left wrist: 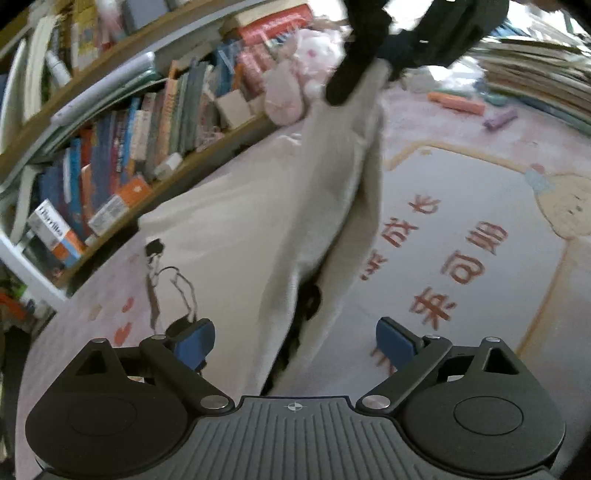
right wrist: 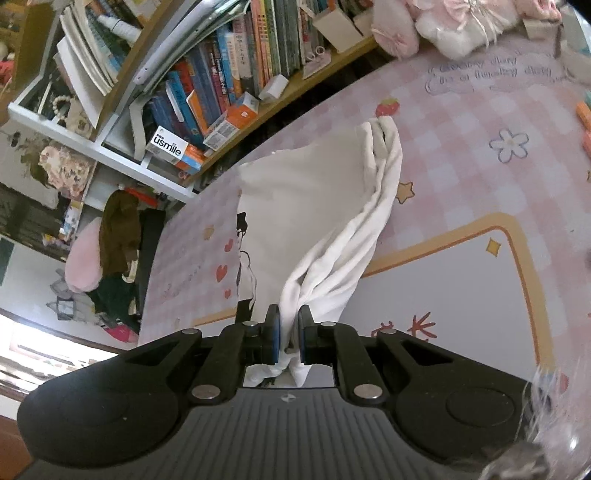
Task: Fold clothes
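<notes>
The right gripper [right wrist: 287,334] has its blue-padded jaws pressed together on a bunched edge of the white cotton garment with a printed cartoon figure [right wrist: 306,199], and the cloth rises from the pink checked table mat with flowers and stars [right wrist: 461,122] in a twisted rope up into the pinch. The far part of the garment lies flat near the mat's edge that faces the wooden bookshelf crammed with upright books [right wrist: 229,81], and the dark figure print sits along its near-left side.

Over to the left wrist view: the left gripper [left wrist: 293,341] is spread wide, blue pads [left wrist: 393,341] well apart and holding nothing, hovering just above the near end of the garment [left wrist: 236,229]. From here the cloth looks like a raised tent, running away to the top of the frame, where the black body of the right gripper [left wrist: 351,62] lifts it. Only this view shows a dark gap under the lifted fold and the red characters printed on the mat's pale panel [left wrist: 461,258].

The right wrist view alone shows a white and orange box labelled usmile [right wrist: 173,151] on the lowest shelf, a pink plush toy [right wrist: 450,26] at the mat's far edge, and a pile of dark clothes [right wrist: 118,236] off the mat's left side.
</notes>
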Demonstrator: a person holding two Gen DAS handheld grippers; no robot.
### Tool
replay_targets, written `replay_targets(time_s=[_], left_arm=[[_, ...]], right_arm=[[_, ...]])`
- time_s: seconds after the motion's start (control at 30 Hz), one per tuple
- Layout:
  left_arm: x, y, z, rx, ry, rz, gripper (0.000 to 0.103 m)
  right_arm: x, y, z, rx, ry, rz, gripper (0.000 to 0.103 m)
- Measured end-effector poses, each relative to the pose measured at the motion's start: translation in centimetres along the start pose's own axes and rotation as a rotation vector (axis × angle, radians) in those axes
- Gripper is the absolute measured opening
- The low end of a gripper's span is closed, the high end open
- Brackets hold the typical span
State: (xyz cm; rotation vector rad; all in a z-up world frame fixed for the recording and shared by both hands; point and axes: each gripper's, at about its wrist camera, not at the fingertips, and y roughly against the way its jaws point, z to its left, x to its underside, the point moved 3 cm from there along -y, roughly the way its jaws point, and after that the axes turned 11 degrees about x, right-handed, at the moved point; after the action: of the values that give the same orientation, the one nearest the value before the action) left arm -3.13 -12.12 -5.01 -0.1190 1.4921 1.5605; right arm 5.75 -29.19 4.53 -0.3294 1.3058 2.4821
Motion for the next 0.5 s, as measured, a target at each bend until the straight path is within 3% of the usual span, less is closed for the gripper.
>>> replay_targets(time_s=[0.37,0.5], left_arm=[[0.7,-0.1,3.6,-0.112,0.101,0.021,0.096],[0.2,0.2,3.7,-0.120,0.067,0.007,0.096]], right_arm=[[2.2,-0.6,-1.9,0.162,0.159,0.010,0.011],[3.1,-0.6,-1.4,0.249,0.294,-0.014,0.030]])
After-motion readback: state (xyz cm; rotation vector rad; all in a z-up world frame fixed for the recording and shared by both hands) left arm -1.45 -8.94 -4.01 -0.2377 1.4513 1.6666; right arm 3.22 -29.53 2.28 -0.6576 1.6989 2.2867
